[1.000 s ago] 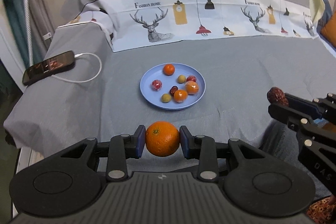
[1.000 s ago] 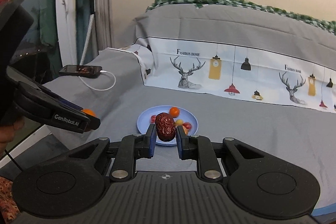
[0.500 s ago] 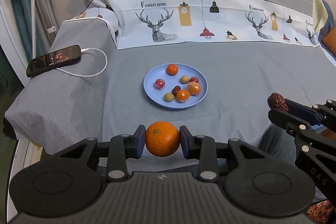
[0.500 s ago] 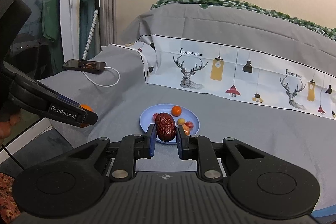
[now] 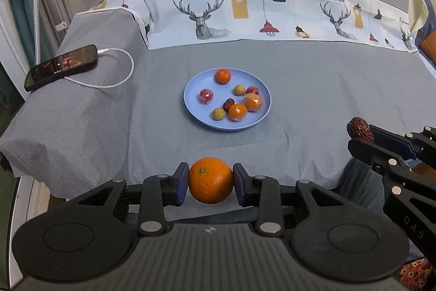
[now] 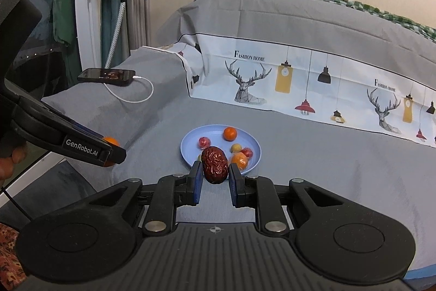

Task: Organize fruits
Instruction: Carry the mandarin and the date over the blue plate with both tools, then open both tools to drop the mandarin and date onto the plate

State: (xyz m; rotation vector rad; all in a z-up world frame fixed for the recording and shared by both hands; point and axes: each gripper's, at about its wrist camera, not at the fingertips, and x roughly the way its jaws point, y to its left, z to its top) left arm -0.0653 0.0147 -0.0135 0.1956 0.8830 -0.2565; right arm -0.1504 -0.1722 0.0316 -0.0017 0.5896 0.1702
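Round orange citrus fruit: clamped between the pads of the left gripper, held above the grey bedcover. Wrinkled dark-red dried date: pinched in the right gripper. Round pale-blue plate: set on the cover, eight small fruits counted (some apparently film-wrapped). Black smartphone: laid left, white cable attached.

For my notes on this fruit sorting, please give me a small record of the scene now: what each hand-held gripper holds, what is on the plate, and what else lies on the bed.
left hand-held gripper: shut on the orange
right hand-held gripper: shut on the red date
blue plate: on the grey bed cover, ahead of both grippers
on plate: eight small fruits, some wrapped
phone: at the left, white cable plugged in
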